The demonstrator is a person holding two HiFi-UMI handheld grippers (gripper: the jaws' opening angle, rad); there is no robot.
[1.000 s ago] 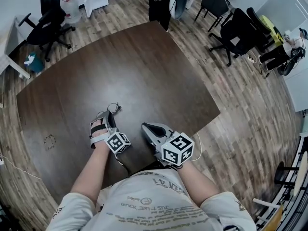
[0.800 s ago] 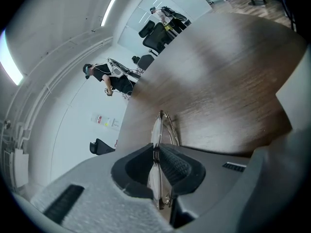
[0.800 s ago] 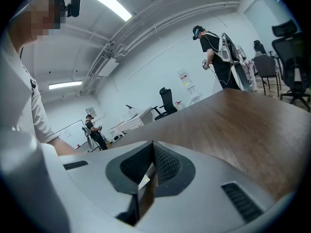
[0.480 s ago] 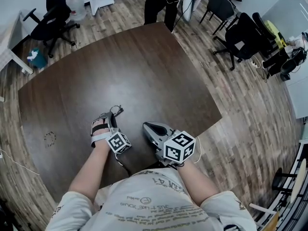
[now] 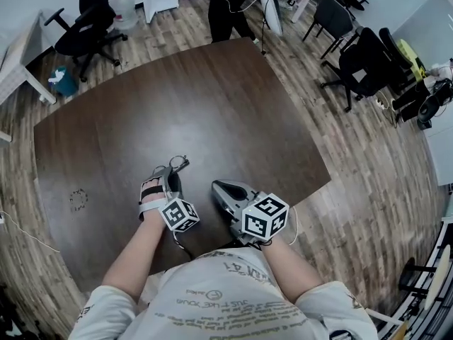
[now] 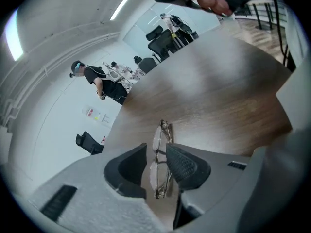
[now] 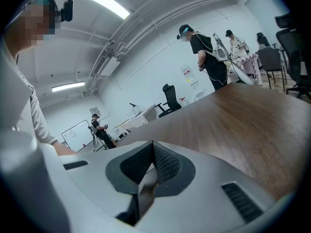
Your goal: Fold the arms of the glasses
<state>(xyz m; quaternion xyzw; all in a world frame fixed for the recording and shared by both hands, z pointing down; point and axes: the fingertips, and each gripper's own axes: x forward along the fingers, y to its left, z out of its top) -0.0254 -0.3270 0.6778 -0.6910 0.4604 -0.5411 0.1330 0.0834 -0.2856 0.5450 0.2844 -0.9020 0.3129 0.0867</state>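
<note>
**Status: glasses held in left tool, arms apparently folded**

1. Left tool (image 6: 156, 148): the jaws stand narrow and clamp the glasses (image 6: 156, 171) between the two pads. The frame runs edge-on along the gap. One lens projects past the jaw tips; the other sits between the pads.
2. Right tool (image 7: 153, 147): the jaws are closed tip to tip, with nothing between them. It is idle, just beside the left tool and above the near edge of the counter (image 5: 212, 98).
3. Task progress (judgement): a thin bar lies flat along the lens line on the side of the right-hand pad. This reads as an arm already folded in. No arm projects outward. The fold therefore appears complete or nearly so. Whether both arms lie flat cannot be confirmed. Setting the glasses down may remain.
4. View comparison:
   - The left gripper view shows the grip, the lenses and the folded bar.
   - The head view shows only a small wire shape, the glasses (image 5: 178, 163), at the tip of the left tool (image 5: 172, 173). It also gives the spacing to the right tool (image 5: 216, 185).
   - The right gripper view shows no glasses, only bare counter (image 7: 233, 115).
</note>
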